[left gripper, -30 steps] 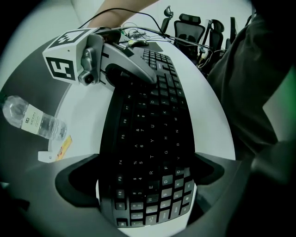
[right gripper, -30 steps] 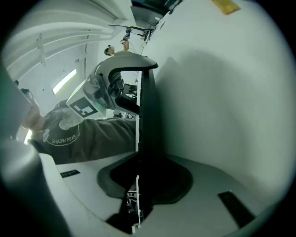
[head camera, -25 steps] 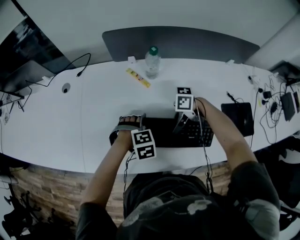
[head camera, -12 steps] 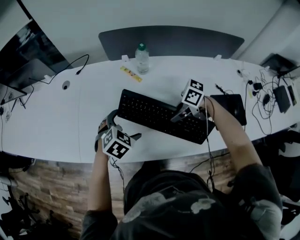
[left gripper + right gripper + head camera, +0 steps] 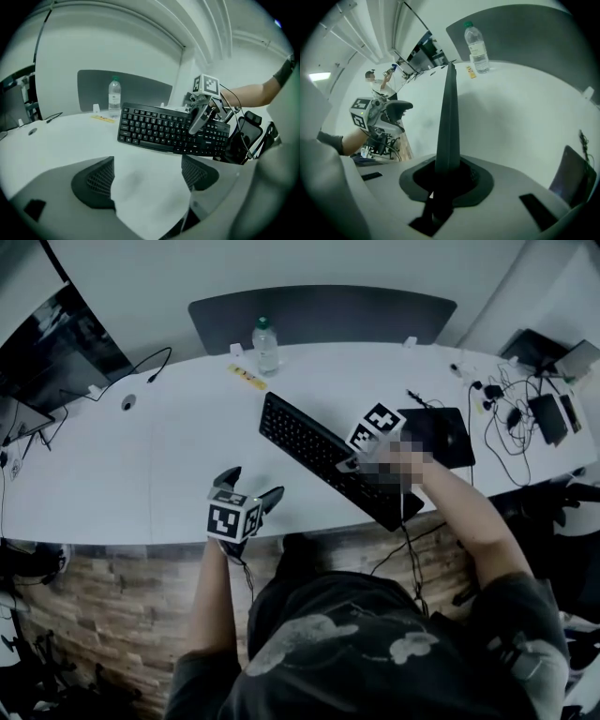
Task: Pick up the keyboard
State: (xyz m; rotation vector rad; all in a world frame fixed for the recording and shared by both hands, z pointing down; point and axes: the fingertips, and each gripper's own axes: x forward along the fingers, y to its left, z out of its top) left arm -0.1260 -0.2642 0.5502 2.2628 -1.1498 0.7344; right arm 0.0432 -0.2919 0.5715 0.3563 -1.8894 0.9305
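The right gripper (image 5: 349, 463) is clamped on the long front edge of a black keyboard (image 5: 159, 129), toward its right end, and its own view shows the board edge-on, rising straight out from between the closed jaws. The keyboard hangs slanted over the white table (image 5: 112, 465), one end pointing toward the far side and the other toward the person, and it appears lifted off the surface, carried by this one grip alone. The left gripper (image 5: 249, 487) holds nothing: it hovers above the near edge of the table, well apart from the keyboard and pointing toward it, its jaws wide but closing, with only bare tabletop between them. Farther back a water bottle (image 5: 265, 345) stands upright beside a small yellow strip (image 5: 246, 377), and a flat black pad (image 5: 441, 432) and a tangle of cables (image 5: 506, 418) lie off to the right. The pick-up looks almost done, with the lift under way. A long board pinched off-centre is likely to sag or swing, so the next move calls for a firm grip and a slow, level rise, perhaps with the free gripper taking the other end.
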